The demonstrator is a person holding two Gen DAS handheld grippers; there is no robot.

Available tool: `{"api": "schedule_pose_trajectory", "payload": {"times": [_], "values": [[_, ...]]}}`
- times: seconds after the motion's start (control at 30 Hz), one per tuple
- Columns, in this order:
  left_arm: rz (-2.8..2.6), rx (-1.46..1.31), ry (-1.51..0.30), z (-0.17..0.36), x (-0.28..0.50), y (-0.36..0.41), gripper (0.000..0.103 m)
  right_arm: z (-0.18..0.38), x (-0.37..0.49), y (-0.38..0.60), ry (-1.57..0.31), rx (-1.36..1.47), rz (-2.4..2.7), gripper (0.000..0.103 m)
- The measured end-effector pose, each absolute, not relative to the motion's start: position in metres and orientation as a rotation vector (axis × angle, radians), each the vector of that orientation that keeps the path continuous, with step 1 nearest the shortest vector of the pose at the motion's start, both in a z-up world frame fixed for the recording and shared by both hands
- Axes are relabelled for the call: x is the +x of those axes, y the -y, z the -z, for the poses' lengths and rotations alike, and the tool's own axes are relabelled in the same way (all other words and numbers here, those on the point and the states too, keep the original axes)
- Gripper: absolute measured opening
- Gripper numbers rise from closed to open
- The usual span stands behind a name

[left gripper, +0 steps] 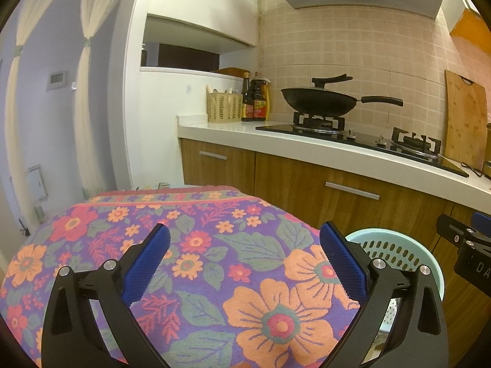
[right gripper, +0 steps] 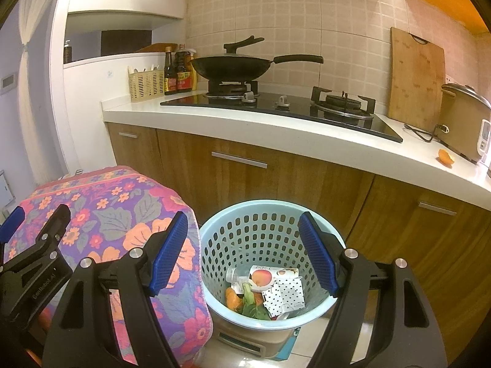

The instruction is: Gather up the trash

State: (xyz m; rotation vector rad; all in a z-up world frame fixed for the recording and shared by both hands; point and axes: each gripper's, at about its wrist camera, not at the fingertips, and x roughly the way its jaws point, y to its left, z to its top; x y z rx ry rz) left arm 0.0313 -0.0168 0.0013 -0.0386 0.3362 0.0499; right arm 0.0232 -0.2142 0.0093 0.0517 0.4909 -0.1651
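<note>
Your left gripper (left gripper: 245,256) hangs over the flower-patterned cloth (left gripper: 214,245) at the left of the scene, its blue pads spread wide with nothing between them, only the fabric below. Just to the right of that cloth, on the floor in front of the wooden cabinets (right gripper: 276,178), stands the pale blue perforated basket (right gripper: 264,217), perched on a beige box. Your right gripper (right gripper: 243,253) is poised above the basket's mouth, its tongs likewise parted and empty, one pad over the cloth's edge and the other over the basket's right rim. Down in the basket lies the collected trash: a clear bottle with a peach label (right gripper: 260,276), a white dotted wrapper (right gripper: 285,296) touching it, and orange and green vegetable scraps (right gripper: 242,302) at the near left of the bottom. Farther back, the white counter (right gripper: 245,128) carries a slotted utensil holder (right gripper: 147,84) and sauce bottles (right gripper: 179,72) at its left, then a black wok (right gripper: 233,67) on the stove, then a wooden cutting board (right gripper: 417,79) leaning on the tiled wall. At the far right, near a rice cooker (right gripper: 463,122), a piece of orange peel (right gripper: 445,156) sits on the counter, well apart from the basket.
</note>
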Motion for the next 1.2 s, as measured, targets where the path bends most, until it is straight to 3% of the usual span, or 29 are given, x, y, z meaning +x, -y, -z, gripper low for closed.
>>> {"api": "schedule_pose_trajectory", "payload": {"times": [1.2], "values": [[-0.058, -0.021, -0.318, -0.006, 0.03, 0.016, 0.096, -0.026, 0.005, 0.23, -0.447, 0.08, 0.206, 0.071]]}}
